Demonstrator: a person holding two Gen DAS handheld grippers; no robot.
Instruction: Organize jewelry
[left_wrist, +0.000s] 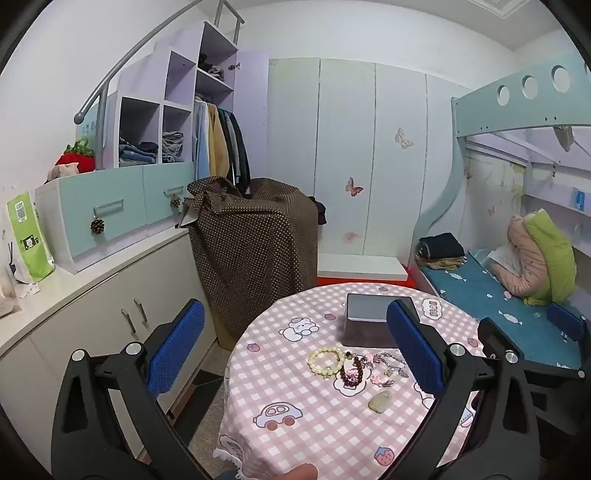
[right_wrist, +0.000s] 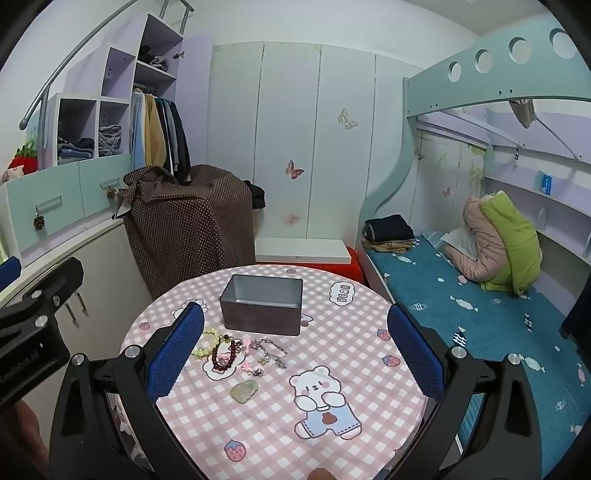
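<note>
Jewelry (right_wrist: 236, 356) lay heaped near the middle of a round table (right_wrist: 369, 339), just in front of an open grey metal box (right_wrist: 263, 308). Cream bead bracelet (left_wrist: 325, 361) at the left of the heap, touching a dark red bead bracelet (left_wrist: 352, 373); silver chain bracelet (left_wrist: 391, 363) at the right; small pink charms (left_wrist: 380, 380) between them. Pale green jade pendant (right_wrist: 244, 389) set apart, nearer the table's front edge. Box sat toward the far rim, interior bare as far as could be seen.

Left gripper (left_wrist: 295, 350) hung above the table's left edge, blue pads (left_wrist: 175, 347) spread wide, nothing between them. Right gripper (right_wrist: 295, 347) hovered over the front half of the table, likewise spread wide and holding nothing, its left pad close beside the cream beads in that view. Open cloth lay between the heap and the near rim, and to the right of the heap.

Table covered in a pink-and-white checked cloth (right_wrist: 351, 369) printed with bears, cars and strawberries. Brown polka-dot cover (left_wrist: 255, 240) draped over furniture behind the table's left side. Bunk bed (right_wrist: 480, 314) with teal bedding close along the right side. White wardrobe doors (left_wrist: 369, 147) with butterfly stickers stood at the back wall; low cabinets (left_wrist: 110, 295) ran along the left.
</note>
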